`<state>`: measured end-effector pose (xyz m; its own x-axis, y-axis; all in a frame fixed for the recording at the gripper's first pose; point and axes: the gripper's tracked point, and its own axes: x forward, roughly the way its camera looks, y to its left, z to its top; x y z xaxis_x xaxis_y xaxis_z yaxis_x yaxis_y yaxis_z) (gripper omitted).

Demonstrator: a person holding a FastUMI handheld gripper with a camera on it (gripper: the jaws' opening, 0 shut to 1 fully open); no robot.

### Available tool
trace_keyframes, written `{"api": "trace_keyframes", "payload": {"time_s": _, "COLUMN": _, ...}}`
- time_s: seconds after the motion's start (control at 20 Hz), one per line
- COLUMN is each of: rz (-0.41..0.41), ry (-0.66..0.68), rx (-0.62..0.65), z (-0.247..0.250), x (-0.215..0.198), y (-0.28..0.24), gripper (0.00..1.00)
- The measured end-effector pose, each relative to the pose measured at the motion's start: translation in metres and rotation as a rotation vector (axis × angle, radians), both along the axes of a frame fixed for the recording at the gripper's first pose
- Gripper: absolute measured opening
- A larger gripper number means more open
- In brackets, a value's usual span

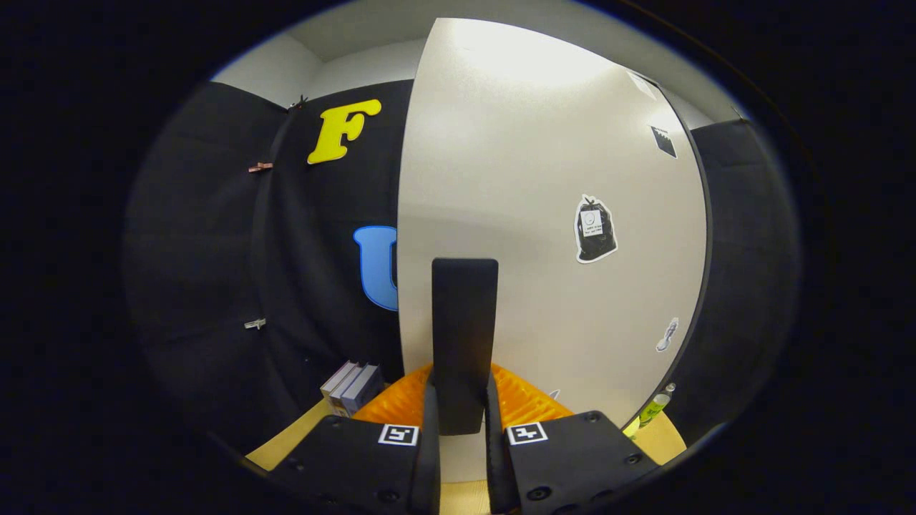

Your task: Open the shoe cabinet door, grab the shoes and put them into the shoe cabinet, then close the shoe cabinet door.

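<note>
The gripper (464, 429) is clenched on the door handle (464, 343), a dark upright bar that stands between the two fingers, with both fingers pressing its lower end. The handle is fixed to the pale cabinet door (544, 236), which rises directly ahead of the fingers. A sticker (595, 229) showing a black bag sits on the door panel, up and to the right of the handle. An orange ribbed object (526, 400) lies just behind the fingers, at the foot of the door. A small stack of books (351, 388) stands left of the fingers. A green bottle (654, 408) stands right of the fingers, beside the door edge.
</note>
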<state>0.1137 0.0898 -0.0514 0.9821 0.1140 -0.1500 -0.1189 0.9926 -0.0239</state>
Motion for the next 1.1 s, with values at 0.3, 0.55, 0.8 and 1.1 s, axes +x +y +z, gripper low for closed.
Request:
{"api": "trace_keyframes", "payload": {"time_s": 0.3, "rz": 0.041, "ry": 0.017, "rx": 0.013, "z": 0.003, "x": -0.036, "y": -0.018, "gripper": 0.3}}
{"api": "trace_keyframes", "payload": {"time_s": 0.55, "rz": 0.085, "ry": 0.02, "rx": 0.006, "z": 0.007, "x": -0.072, "y": -0.042, "gripper": 0.3}}
{"api": "trace_keyframes", "payload": {"time_s": 0.8, "rz": 0.114, "ry": 0.02, "rx": 0.005, "z": 0.008, "x": -0.108, "y": -0.074, "gripper": 0.3}}
{"api": "trace_keyframes", "payload": {"time_s": 1.1, "rz": 0.098, "ry": 0.018, "rx": 0.007, "z": 0.015, "x": -0.15, "y": -0.125, "gripper": 0.29}}
